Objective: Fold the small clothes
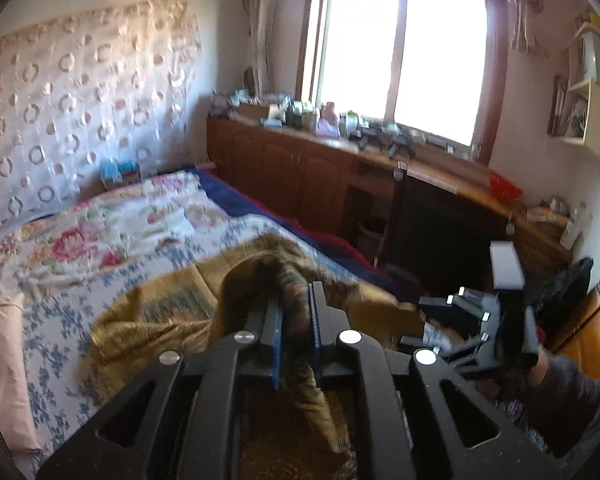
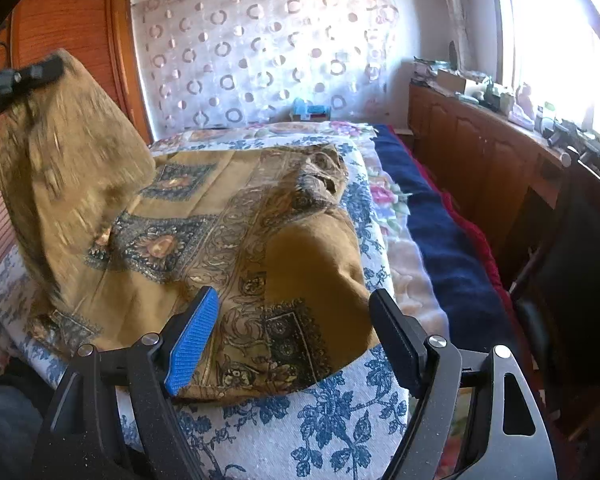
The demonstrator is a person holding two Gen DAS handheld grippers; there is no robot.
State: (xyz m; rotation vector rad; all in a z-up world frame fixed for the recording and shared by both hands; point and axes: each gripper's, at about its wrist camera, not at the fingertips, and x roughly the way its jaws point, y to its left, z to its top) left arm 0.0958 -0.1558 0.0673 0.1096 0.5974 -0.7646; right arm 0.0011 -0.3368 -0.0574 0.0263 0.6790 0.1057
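A mustard-brown patterned cloth lies spread on the blue-flowered bed cover. My left gripper is shut on a bunched edge of the cloth and lifts it; in the right wrist view it shows at the upper left, holding a raised corner. My right gripper is open and empty, hovering just above the near edge of the cloth. In the left wrist view it shows at the right.
The bed runs along a curtained wall. A navy blanket lies at its right edge. A wooden cabinet with clutter stands under the window, and a dark chair is to the right.
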